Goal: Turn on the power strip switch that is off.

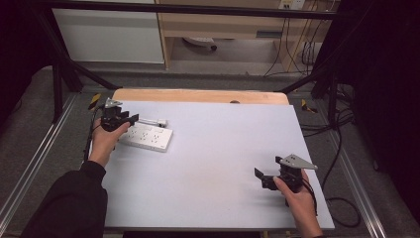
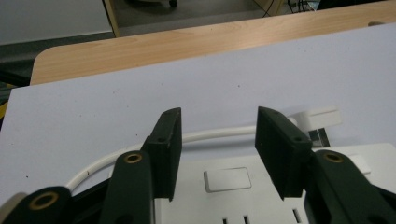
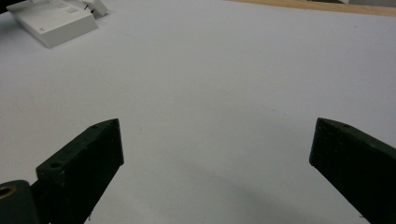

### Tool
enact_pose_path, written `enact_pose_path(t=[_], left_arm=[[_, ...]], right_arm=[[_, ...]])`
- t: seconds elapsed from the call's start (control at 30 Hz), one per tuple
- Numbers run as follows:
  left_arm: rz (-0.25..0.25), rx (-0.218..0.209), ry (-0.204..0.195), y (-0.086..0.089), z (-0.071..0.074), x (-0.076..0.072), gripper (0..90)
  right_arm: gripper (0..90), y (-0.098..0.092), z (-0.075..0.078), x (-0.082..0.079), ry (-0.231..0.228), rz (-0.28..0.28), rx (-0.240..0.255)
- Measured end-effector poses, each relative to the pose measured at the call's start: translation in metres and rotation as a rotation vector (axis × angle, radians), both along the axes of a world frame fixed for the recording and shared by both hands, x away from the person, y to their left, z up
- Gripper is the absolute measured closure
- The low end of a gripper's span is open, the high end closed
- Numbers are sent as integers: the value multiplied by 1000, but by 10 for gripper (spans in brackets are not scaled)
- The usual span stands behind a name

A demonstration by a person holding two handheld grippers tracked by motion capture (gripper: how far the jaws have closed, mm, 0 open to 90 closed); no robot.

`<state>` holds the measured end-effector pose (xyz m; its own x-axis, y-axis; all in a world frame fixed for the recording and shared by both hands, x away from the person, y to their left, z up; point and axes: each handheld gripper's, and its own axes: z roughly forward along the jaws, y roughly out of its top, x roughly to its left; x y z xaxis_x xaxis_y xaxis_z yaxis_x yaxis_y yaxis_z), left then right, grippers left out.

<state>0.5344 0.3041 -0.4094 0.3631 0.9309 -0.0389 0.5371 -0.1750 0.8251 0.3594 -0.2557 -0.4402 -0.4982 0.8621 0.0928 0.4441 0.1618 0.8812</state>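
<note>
The white power strip (image 1: pixel 146 136) was sitting upper left on the table (image 1: pixel 213 163). The left claw (image 1: pixel 120 120) was parked over its end, jaws half-closed, nothing gripped. Probably the approach step; lowering and clamping was needed next. The right claw (image 1: pixel 264 174) was left released, lower right.

This looks like a lab or recording workspace. A black metal frame (image 1: pixel 59 64) stands around a counter (image 1: pixel 213 163) covered with a pale sheet, aluminium rails (image 1: pixel 29 168) run along the grey carpeted floor, and loose cables (image 1: pixel 341 148) trail beside it. Behind stand a white cabinet (image 1: pixel 109 34) and a wooden desk (image 1: pixel 223 25) with hanging wires.
</note>
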Motion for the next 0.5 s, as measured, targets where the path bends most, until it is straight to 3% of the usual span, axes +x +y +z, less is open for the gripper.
enact_pose_path(t=[0.5], left_arm=[[-33,19,38,-5,-6,-2,753]], right_arm=[[33,-1,0,0,-1,1,-1]])
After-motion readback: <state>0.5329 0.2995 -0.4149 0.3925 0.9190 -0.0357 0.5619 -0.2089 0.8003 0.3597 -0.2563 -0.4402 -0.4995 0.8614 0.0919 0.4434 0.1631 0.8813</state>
